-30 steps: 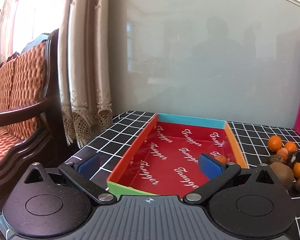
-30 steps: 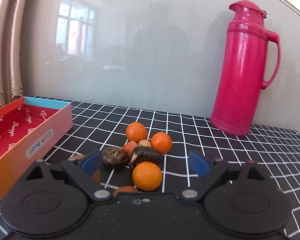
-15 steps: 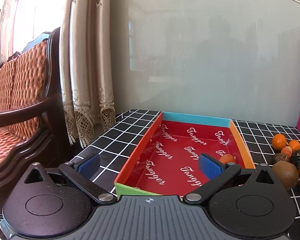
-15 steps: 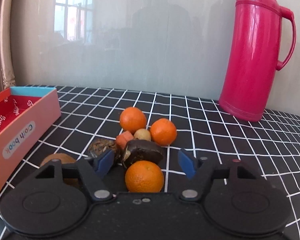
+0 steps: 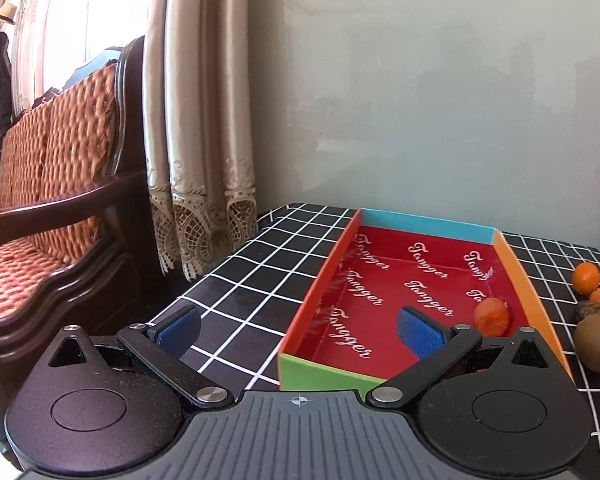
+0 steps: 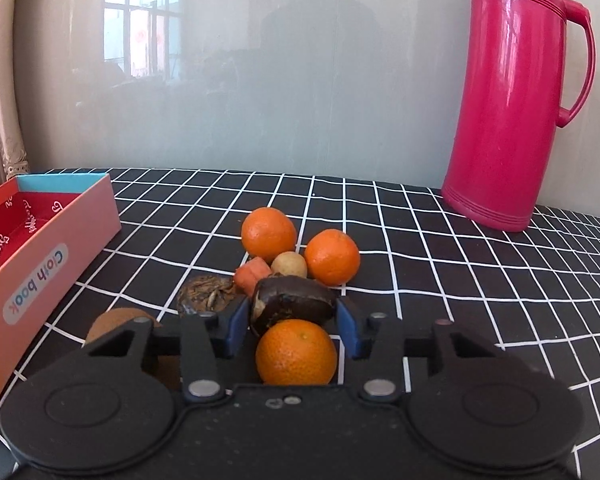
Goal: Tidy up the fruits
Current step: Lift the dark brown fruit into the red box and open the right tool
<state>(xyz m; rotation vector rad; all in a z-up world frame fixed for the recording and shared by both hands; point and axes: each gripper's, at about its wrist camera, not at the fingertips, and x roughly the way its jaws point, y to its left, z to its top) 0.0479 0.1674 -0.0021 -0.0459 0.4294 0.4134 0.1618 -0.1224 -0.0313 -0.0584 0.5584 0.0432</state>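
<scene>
The orange [image 6: 296, 352] sits on the tabletop [image 6: 440, 280] between your right hand-held gripper [image 6: 294, 326] pads, which are closing, maybe not touching yet; squeeze, then carry it to the box [image 6: 60, 240].

Black tool [image 6: 292, 328] (blue pads [image 6: 238, 326]).

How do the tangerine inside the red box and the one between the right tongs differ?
The tangerine in the box lies inside the red box, near its orange wall, free of any tongs; the nearest tangerine sits on the checked tablecloth between the closing right tongs. Both are orange and roundish.
</scene>
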